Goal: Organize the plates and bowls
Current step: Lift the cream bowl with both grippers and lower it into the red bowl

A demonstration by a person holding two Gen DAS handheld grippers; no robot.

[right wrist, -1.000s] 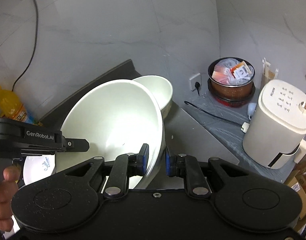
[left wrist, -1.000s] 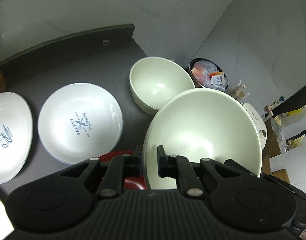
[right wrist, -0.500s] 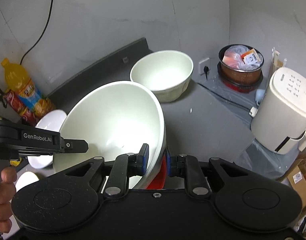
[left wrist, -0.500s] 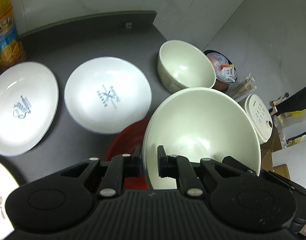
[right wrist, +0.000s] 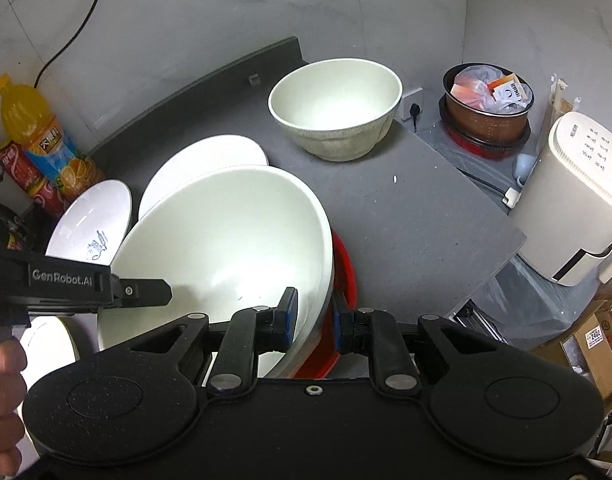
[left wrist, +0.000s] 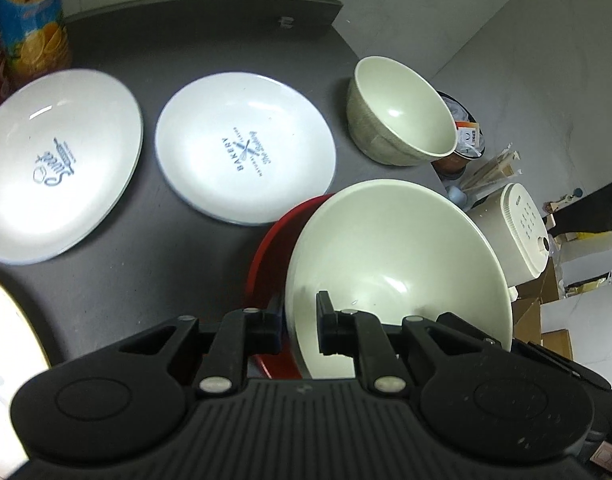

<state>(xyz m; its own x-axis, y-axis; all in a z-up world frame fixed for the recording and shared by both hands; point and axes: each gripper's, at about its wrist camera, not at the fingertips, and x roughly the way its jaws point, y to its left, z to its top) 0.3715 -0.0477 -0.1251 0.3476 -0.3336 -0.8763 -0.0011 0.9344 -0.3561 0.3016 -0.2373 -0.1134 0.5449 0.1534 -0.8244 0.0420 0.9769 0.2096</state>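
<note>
A large cream bowl (left wrist: pixel 394 256) hangs tilted, held at its rim from both sides. My left gripper (left wrist: pixel 300 326) is shut on its near rim, and my right gripper (right wrist: pixel 313 318) is shut on the opposite rim of the same large cream bowl (right wrist: pixel 226 240). Just below it a red dish (left wrist: pixel 266 248) shows, partly hidden by the bowl. A smaller cream bowl (right wrist: pixel 334 108) stands upright at the back of the dark table. Two white printed plates (left wrist: pixel 246 148) (left wrist: pixel 58 160) lie flat to the left.
An orange drink bottle (right wrist: pixel 38 136) and a red can stand at the back left. Another pale plate (left wrist: pixel 6 340) lies at the near left. Off the table's right edge are a white appliance (right wrist: pixel 578 200) and a full pot (right wrist: pixel 486 100). A hand (right wrist: pixel 2 400) holds the left tool.
Both grippers have carried the large cream bowl back from the smaller bowl toward the near side. The red dish has come into view beneath it.
</note>
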